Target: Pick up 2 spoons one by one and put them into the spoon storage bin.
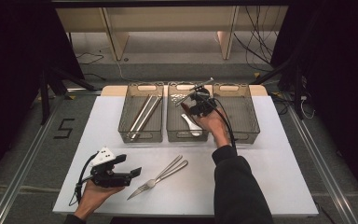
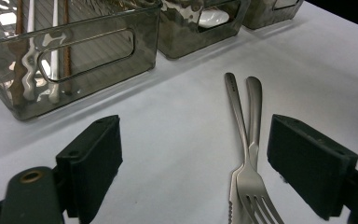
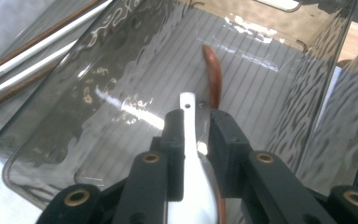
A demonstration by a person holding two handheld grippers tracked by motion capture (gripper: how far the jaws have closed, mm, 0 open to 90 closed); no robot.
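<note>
Spoon [image 1: 192, 125], white, lies in the middle bin [image 1: 173, 133] under my right claw [image 1: 191, 106]. Right gripper view: jaws loosely straddle its handle, seemingly letting go. Left claw [image 2: 193, 163] gapes around fork [image 2: 254, 182]; probably next grab.

The white desk [image 1: 279, 172] carries three smoked transparent bins side by side along its far edge: left bin [image 1: 141, 113], middle bin [image 1: 186, 114], right bin [image 1: 240, 114]. A fork [image 1: 154, 179] and knife [image 1: 165, 169] lie touching near the front.
</note>
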